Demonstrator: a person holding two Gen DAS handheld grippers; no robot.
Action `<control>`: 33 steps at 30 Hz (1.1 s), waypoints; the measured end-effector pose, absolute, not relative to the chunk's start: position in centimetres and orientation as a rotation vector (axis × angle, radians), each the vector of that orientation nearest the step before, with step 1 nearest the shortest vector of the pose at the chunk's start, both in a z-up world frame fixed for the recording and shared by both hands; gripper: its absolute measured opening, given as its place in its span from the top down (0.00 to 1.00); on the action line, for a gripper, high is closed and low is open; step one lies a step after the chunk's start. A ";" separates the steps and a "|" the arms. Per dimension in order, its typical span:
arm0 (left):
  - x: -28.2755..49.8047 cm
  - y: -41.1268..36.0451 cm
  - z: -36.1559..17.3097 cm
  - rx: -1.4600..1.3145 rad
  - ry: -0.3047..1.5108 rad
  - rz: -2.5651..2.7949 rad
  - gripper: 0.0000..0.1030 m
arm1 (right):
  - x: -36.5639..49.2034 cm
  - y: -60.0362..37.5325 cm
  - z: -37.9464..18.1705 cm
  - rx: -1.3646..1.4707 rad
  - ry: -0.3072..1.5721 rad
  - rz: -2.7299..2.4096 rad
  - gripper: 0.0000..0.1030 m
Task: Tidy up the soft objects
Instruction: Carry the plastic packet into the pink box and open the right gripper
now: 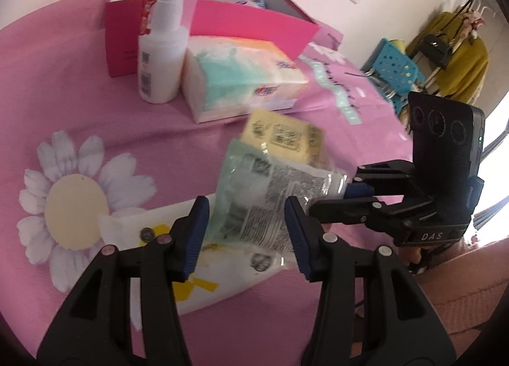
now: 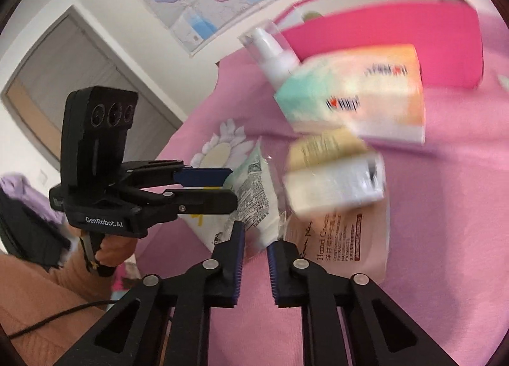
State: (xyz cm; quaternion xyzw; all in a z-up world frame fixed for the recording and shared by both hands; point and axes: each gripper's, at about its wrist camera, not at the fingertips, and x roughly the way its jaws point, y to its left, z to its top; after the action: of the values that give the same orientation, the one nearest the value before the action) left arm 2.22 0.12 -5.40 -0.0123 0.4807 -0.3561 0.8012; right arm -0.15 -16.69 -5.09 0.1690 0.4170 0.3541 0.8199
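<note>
A pale green printed soft packet (image 1: 257,200) hangs tilted above the pink cloth; my right gripper (image 1: 337,195) is shut on its right edge. In the right wrist view the packet (image 2: 254,194) sits between that gripper's fingers (image 2: 255,259). My left gripper (image 1: 246,226) is open, its jaws on either side of the packet's lower part; it also shows in the right wrist view (image 2: 230,184). A yellow tissue pack (image 1: 283,137) lies behind. A white wrapper with yellow print (image 1: 197,257) lies below. A pink hand cream pouch (image 2: 346,238) lies flat.
A large tissue pack (image 1: 241,79) and a white pump bottle (image 1: 162,57) stand before an open pink box (image 1: 222,12) holding some items. The flowered pink cloth (image 1: 63,105) covers the table. A blue basket (image 1: 394,63) and a chair stand beyond the right edge.
</note>
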 end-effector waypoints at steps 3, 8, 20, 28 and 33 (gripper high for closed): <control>1.9 0.0 -5.0 -0.037 1.015 -0.785 0.51 | -0.7 -16.8 -3.9 0.322 0.849 0.761 0.89; 2.2 -1.0 -4.9 -0.060 1.017 -0.829 0.51 | -0.3 -18.1 -2.8 0.322 0.809 0.757 0.90; 3.4 -4.0 -4.6 -0.072 1.015 -0.883 0.51 | 2.2 -22.3 -2.4 0.384 0.782 0.650 0.91; 4.1 -4.6 -4.7 -0.066 1.027 -0.844 0.51 | 3.0 -23.8 -4.2 0.461 0.821 0.627 0.81; 4.2 -4.8 -4.8 -0.055 1.035 -0.835 0.51 | 2.5 -24.4 -4.7 0.488 0.829 0.626 0.67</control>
State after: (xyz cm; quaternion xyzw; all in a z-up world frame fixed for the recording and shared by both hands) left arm 4.21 -4.83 -4.82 -0.0256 0.4800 -0.3875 0.7866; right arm 2.51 -24.42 -4.69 0.2307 0.3923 0.2959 0.8398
